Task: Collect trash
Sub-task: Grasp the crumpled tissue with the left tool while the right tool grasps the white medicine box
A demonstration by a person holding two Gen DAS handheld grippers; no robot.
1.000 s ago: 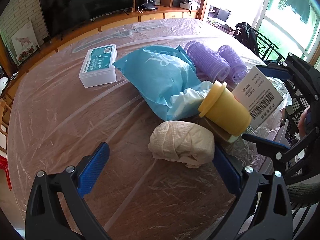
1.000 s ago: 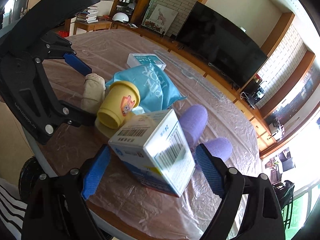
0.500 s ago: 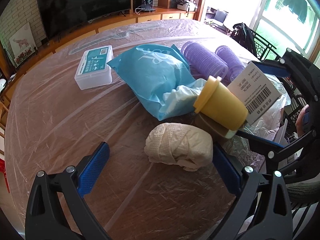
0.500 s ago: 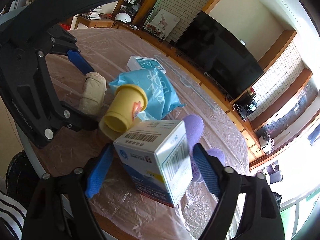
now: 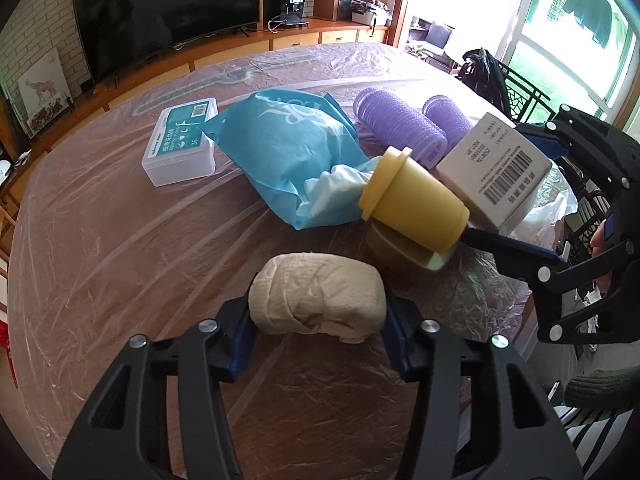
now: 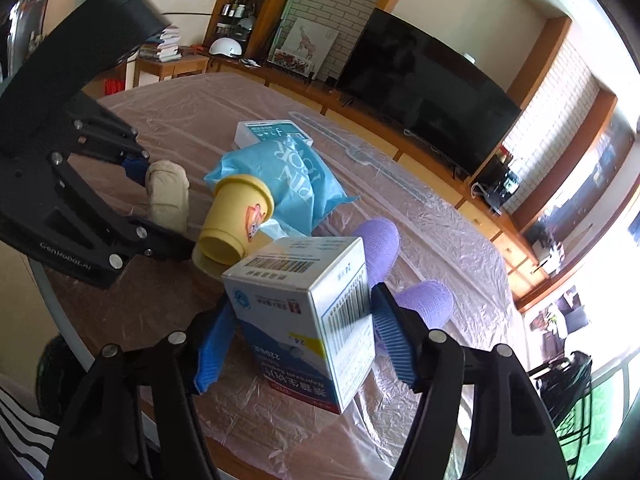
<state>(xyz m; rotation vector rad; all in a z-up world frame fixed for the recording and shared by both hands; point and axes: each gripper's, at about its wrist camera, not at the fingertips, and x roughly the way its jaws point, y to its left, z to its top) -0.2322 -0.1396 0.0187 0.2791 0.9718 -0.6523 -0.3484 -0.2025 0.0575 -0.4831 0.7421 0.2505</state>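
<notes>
Left wrist view: left tongs (image 5: 318, 322) clamped on beige paper wad (image 5: 316, 305) resting on plastic-covered worktop (image 5: 100, 240); right wrist view: right tongs (image 6: 298, 330) clamped on white box (image 6: 308, 312), just beside tipped yellow cup (image 6: 234, 218) and blue bag (image 6: 288, 178).

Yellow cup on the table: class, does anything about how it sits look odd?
Yes. The yellow cup lies tipped on its side, leaning on the white box in the right gripper, its mouth toward the blue bag.
</notes>
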